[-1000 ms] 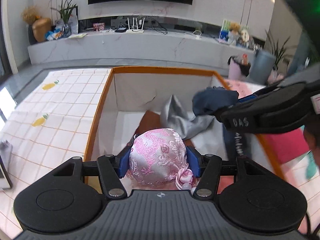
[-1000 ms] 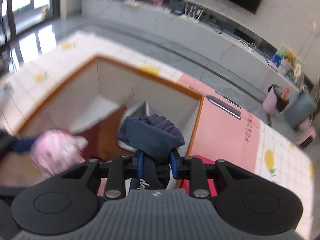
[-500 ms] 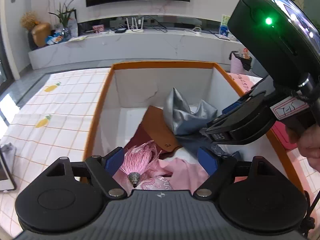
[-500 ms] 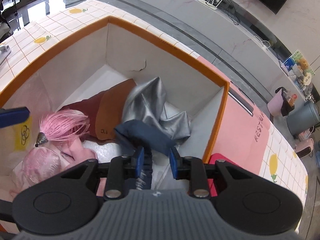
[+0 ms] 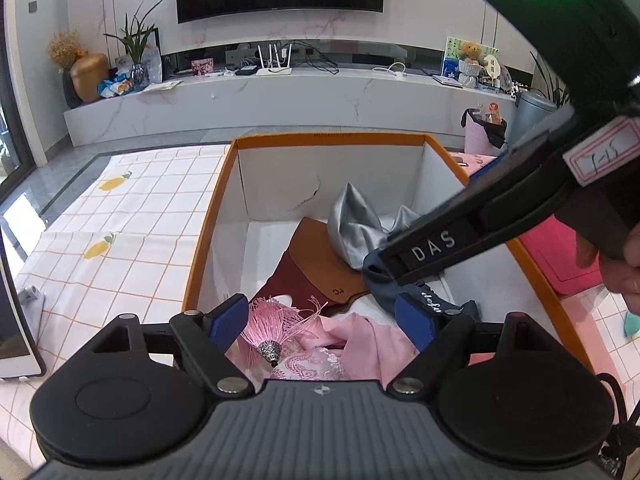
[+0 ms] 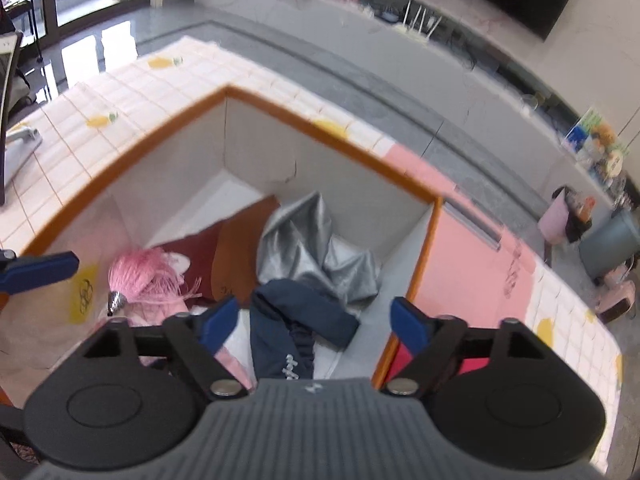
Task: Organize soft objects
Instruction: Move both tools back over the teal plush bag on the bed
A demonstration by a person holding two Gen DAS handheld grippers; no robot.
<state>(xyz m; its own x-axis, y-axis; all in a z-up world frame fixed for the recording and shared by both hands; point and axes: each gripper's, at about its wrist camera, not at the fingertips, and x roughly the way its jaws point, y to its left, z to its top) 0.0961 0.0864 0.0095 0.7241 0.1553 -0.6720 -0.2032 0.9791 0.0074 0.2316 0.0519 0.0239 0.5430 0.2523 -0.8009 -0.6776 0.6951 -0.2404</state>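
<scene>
An orange-rimmed white box [image 5: 208, 216] [image 6: 304, 136] holds soft things. A pink brocade pouch [image 5: 312, 366] with a pink tassel [image 5: 276, 324] [image 6: 140, 272] lies at its near end on a pink cloth [image 5: 368, 340]. A navy garment [image 6: 296, 324] [image 5: 436, 300] lies beside it, in front of a silver cloth [image 5: 352, 220] [image 6: 312, 248] and brown leather pieces [image 5: 316, 256] [image 6: 232, 252]. My left gripper [image 5: 324, 316] is open above the pouch. My right gripper [image 6: 316, 316] is open above the navy garment; its body crosses the left wrist view [image 5: 500, 216].
A checked tablecloth with lemon prints [image 5: 120, 232] covers the table left of the box. A tablet [image 5: 12, 320] stands at the left edge. A pink mat [image 6: 472, 256] and a red tray [image 5: 560, 252] lie right of the box. A marble TV bench [image 5: 280, 96] is behind.
My left gripper opened and dropped the pink pouch into the box. My right gripper lowered the navy garment into the box, then opened and let it go.
</scene>
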